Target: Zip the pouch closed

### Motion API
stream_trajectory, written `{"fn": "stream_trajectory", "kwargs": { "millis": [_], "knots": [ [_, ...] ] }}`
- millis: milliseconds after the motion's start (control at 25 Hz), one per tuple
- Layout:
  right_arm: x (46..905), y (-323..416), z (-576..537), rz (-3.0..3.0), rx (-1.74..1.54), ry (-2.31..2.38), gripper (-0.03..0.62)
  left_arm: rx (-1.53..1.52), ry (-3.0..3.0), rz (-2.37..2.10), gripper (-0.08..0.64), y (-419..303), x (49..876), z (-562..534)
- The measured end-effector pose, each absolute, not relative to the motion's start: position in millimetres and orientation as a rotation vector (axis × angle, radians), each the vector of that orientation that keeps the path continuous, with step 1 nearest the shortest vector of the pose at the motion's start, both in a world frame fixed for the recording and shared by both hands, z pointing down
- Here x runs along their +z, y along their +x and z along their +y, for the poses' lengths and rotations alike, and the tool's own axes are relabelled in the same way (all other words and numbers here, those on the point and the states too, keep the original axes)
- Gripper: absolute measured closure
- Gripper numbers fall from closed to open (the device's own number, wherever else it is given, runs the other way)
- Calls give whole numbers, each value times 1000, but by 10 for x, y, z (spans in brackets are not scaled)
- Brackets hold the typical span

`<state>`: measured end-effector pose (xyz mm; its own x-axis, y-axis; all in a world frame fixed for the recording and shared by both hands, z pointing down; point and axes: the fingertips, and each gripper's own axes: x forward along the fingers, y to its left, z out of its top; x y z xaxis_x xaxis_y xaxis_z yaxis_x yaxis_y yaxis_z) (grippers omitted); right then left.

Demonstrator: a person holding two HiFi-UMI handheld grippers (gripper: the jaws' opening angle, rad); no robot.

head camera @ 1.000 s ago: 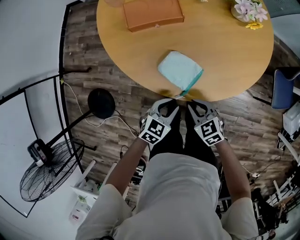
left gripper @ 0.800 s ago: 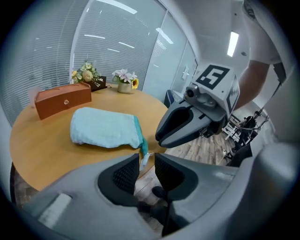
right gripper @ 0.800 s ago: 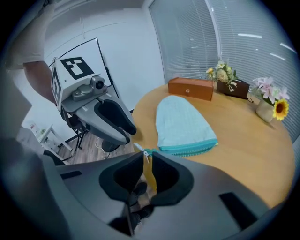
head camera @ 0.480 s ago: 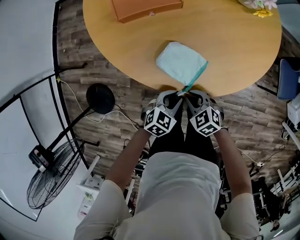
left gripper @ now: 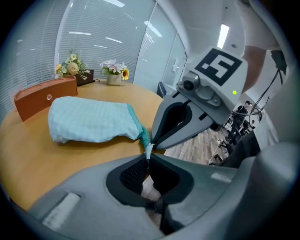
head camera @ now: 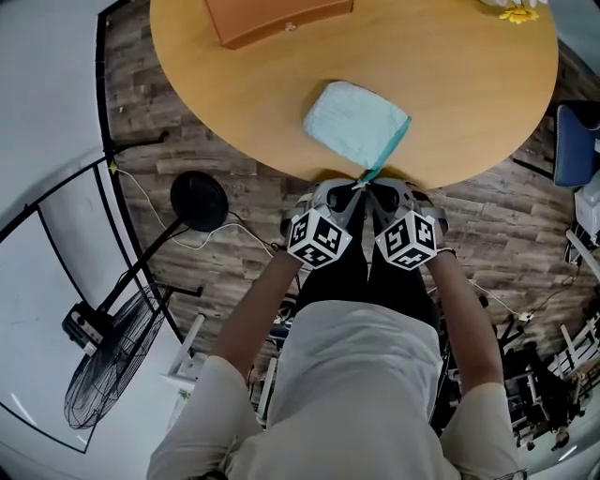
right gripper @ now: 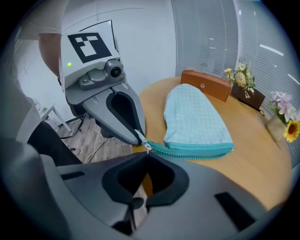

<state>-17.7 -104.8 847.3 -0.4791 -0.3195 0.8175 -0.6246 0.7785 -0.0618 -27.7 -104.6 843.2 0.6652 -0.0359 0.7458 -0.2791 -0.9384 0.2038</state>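
Note:
A light teal fabric pouch (head camera: pixel 354 120) lies near the front edge of the round wooden table (head camera: pixel 469 103), its darker teal zip (right gripper: pixel 197 151) running to the near corner. Both grippers meet at that corner. My left gripper (left gripper: pixel 147 157) is closing its jaws, and the pads pinch the small white tab (left gripper: pixel 148 149) at the zip's end. My right gripper (right gripper: pixel 146 153) is shut on the metal zip pull (right gripper: pixel 146 146) beside it. In the head view the left gripper (head camera: pixel 354 187) and the right gripper (head camera: pixel 373 187) are tip to tip. The pouch (left gripper: pixel 89 119) rests flat on the table.
A brown leather box (head camera: pixel 281 19) sits at the table's far side, and flower pots (right gripper: pixel 241 77) stand beyond it. On the wooden floor to the left are a black lamp base (head camera: pixel 199 202) and a fan (head camera: pixel 103 366). A blue chair (head camera: pixel 577 141) stands at the right.
Both grippers came forward from below the table edge to the pouch's near corner, drew together, and their open jaws closed on the zip end.

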Motion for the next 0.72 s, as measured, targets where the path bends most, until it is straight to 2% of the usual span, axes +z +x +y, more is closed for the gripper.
{"fn": "stream_trajectory", "kwargs": {
  "millis": [320, 720],
  "knots": [
    [8250, -174, -1116, -2163, 668, 708, 591, 1116, 2536, -198, 537, -310, 8206, -1114],
    [7920, 2, -1293, -2115, 666, 747, 591, 1112, 2533, -187, 538, -473, 7809, -1244]
  ]
}}
